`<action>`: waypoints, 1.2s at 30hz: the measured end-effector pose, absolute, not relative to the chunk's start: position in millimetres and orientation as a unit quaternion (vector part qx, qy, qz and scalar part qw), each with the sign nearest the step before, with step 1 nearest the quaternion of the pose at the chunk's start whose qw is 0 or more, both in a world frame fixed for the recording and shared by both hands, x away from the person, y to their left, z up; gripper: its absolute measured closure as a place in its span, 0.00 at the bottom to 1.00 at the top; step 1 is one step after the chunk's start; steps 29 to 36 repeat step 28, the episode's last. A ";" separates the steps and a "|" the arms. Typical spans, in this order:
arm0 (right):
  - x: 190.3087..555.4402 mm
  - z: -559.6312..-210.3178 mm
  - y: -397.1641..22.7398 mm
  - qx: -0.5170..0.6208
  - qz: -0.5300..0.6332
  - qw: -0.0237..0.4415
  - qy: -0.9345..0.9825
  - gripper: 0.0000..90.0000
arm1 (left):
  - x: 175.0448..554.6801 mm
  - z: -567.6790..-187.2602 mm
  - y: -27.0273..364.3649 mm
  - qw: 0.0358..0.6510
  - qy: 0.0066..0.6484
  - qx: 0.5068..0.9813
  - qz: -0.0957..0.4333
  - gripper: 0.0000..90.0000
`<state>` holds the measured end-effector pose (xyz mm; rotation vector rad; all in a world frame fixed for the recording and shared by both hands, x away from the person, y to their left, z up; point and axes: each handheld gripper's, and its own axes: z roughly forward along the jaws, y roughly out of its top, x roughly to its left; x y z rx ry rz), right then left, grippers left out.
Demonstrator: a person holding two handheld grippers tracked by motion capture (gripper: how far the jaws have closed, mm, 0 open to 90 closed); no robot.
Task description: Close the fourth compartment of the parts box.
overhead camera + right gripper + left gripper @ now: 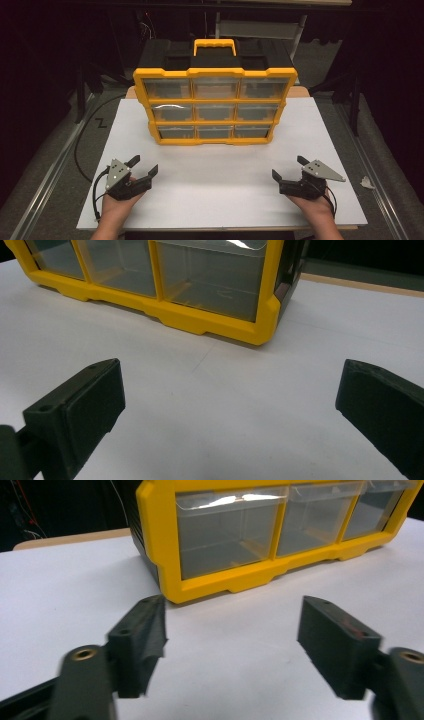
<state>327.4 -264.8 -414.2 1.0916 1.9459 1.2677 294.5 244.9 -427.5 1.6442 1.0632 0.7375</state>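
- Organizer box, yellow frame with clear drawers, sits upright toward the far middle of the desk, drawer fronts facing the person, which looks deliberate since that puts every drawer in easy reach from the near edge.
- Its black body and yellow carry handle are up top and at the back, out of the way of the drawers.
- Left gripper rests near the left near corner, jaws spread apart with nothing between them; in the left gripper view it points at the bottom left drawer.
- Right gripper mirrors it at the near right, jaws also wide apart and empty, aimed at the bottom right drawer.
- Both sit well apart from the box, so this reads like a ready stance before going for a drawer.
- Drawers look empty as far as the clear fronts show.
- Desk top is a plain white board, bare otherwise.
- Room around it is dark, with a grey floor, a black cable on the left and a scrap of white paper on the right.
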 end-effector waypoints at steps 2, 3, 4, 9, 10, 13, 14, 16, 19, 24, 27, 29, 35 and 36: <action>326.9 -414.2 -265.1 0.408 0.473 0.285 0.727 0.01 | 295.7 -427.2 244.1 0.502 0.440 0.681 0.301 0.20; 326.8 -414.2 -265.2 0.407 0.474 0.284 0.727 0.01 | 296.8 -427.1 243.3 0.501 0.443 0.680 0.299 0.17; 326.4 -414.0 -265.5 0.408 0.474 0.285 0.727 0.01 | 298.0 -426.8 242.9 0.500 0.444 0.682 0.296 0.13; 324.5 -413.5 -267.3 0.409 0.475 0.286 0.725 0.01 | 301.3 -425.6 241.8 0.493 0.449 0.687 0.289 0.00; 324.0 -413.3 -267.8 0.409 0.476 0.287 0.724 0.01 | 301.5 -425.3 241.8 0.493 0.449 0.688 0.287 0.00; 322.7 -413.0 -269.2 0.409 0.476 0.288 0.723 0.01 | 302.3 -425.7 241.0 0.493 0.447 0.690 0.284 0.00; 322.3 -413.0 -269.8 0.410 0.476 0.289 0.722 0.01 | 302.5 -426.0 240.5 0.494 0.445 0.691 0.284 0.00; 321.9 -413.0 -270.6 0.411 0.477 0.288 0.722 0.01 | 302.9 -425.8 239.6 0.494 0.442 0.692 0.285 0.00; 321.9 -413.2 -270.8 0.410 0.476 0.289 0.722 0.01 | 302.7 -425.3 239.8 0.499 0.442 0.689 0.286 0.00; 322.3 -413.4 -269.6 0.408 0.475 0.289 0.724 0.01 | 302.4 -425.0 241.6 0.496 0.444 0.689 0.287 0.00; 322.2 -413.3 -269.2 0.408 0.476 0.288 0.724 0.01 | 302.1 -424.9 241.2 0.496 0.443 0.689 0.287 0.00; 322.2 -413.2 -269.2 0.408 0.476 0.289 0.724 0.01 | 302.1 -425.0 240.8 0.497 0.443 0.689 0.287 0.00; 322.2 -413.2 -269.2 0.408 0.476 0.289 0.724 0.01 | 302.1 -425.0 240.8 0.497 0.443 0.689 0.287 0.00; 322.2 -413.2 -269.2 0.408 0.476 0.289 0.724 0.01 | 302.1 -425.0 240.8 0.497 0.443 0.689 0.287 0.00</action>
